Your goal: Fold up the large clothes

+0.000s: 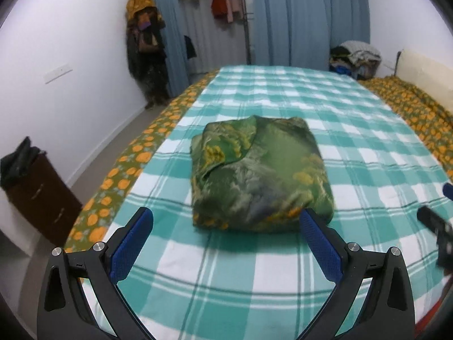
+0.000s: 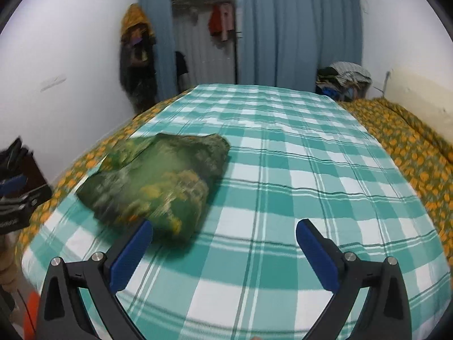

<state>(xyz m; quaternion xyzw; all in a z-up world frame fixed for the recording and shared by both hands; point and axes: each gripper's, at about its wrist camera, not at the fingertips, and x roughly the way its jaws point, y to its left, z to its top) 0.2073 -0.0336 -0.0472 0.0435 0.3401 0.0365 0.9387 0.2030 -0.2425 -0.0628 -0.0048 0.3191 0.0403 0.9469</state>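
Left wrist view: one folded green garment (image 1: 260,172) on checked bedsheet (image 1: 283,283), just beyond left gripper (image 1: 226,222), long axis running away from camera. Left gripper spread wide, empty. Right gripper (image 2: 225,233) also wide, empty; bundle ahead-left of it. Left gripper nearer, more centred. Count: one bundle, two grippers.

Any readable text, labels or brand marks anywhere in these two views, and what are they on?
No text can be read with certainty.
Left claw's body: faint pale lettering at the right wrist view's left edge, too blurred to read.
Folded green garment: printed pattern only, no words.
Checked bedsheet: no label visible.
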